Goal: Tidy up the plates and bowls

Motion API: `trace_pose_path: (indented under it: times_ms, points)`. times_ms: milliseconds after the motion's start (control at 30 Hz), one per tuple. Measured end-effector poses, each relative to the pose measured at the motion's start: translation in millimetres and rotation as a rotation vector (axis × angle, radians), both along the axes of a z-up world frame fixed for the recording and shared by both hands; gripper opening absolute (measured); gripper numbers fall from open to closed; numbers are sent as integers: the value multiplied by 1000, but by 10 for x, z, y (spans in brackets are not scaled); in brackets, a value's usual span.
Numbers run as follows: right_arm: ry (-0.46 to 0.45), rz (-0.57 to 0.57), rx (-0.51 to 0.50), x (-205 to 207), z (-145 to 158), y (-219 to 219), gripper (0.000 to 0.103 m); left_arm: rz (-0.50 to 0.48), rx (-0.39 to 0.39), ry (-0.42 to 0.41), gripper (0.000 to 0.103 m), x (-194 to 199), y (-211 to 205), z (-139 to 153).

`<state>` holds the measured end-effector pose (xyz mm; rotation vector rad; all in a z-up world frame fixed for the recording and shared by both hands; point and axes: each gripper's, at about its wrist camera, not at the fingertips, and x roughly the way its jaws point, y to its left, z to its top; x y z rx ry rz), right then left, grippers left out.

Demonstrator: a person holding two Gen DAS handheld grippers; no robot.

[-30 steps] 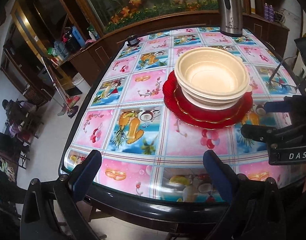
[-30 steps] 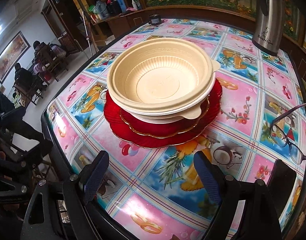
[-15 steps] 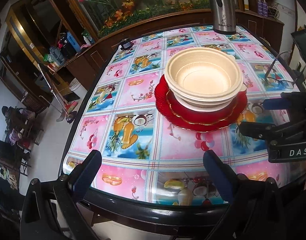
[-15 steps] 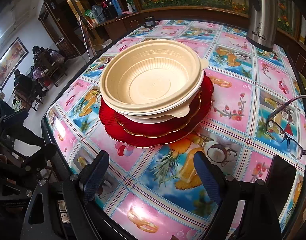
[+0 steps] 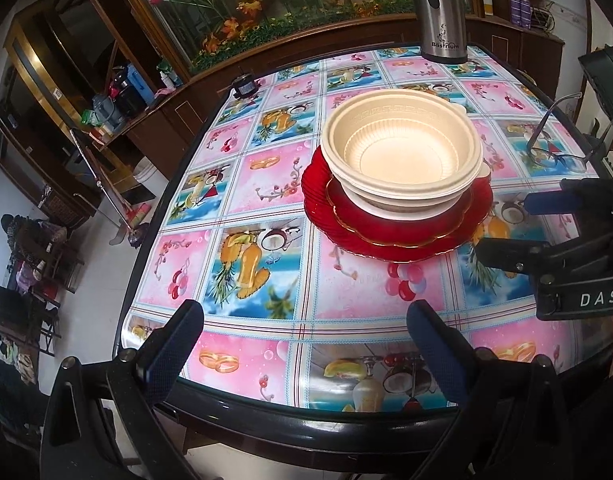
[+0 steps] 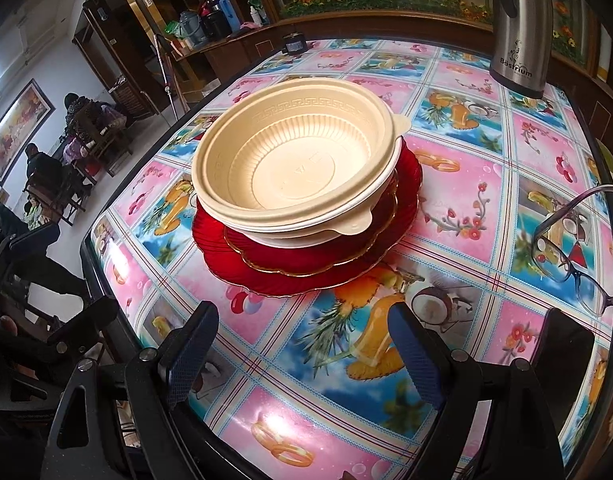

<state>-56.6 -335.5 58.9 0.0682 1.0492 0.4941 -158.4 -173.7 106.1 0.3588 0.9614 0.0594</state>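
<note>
Cream bowls point(image 5: 402, 156) sit nested on stacked red plates point(image 5: 398, 236) in the middle of the patterned table; the stack also shows in the right wrist view, bowls point(image 6: 298, 168) on plates point(image 6: 306, 268). My left gripper point(image 5: 306, 332) is open and empty above the table's near edge, short of the stack. My right gripper point(image 6: 302, 336) is open and empty, just in front of the red plates. The right gripper also shows from the side in the left wrist view point(image 5: 502, 224), beside the plates' right rim.
A steel thermos point(image 5: 438, 12) stands at the far edge of the table point(image 5: 266, 200), also in the right wrist view point(image 6: 520, 28). Glasses point(image 6: 570, 252) lie at the right. A small black object point(image 5: 244, 84) sits at the far left corner. A dark phone point(image 6: 566, 364) lies near right.
Both grippers have drawn back a little from the stack and stay open; the stack has not moved on the table.
</note>
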Motion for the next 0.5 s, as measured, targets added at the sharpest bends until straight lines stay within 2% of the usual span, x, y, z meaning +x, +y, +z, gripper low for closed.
trace_pose_path:
  times_ms: [300,500]
  points:
    - [6,-13,1,16,-16,-28,90,-29,-15,14,102,40,-39,-29]
    - [9,-31,0,8,-15,-50,90,-60,-42,-15,102,12,-50,19]
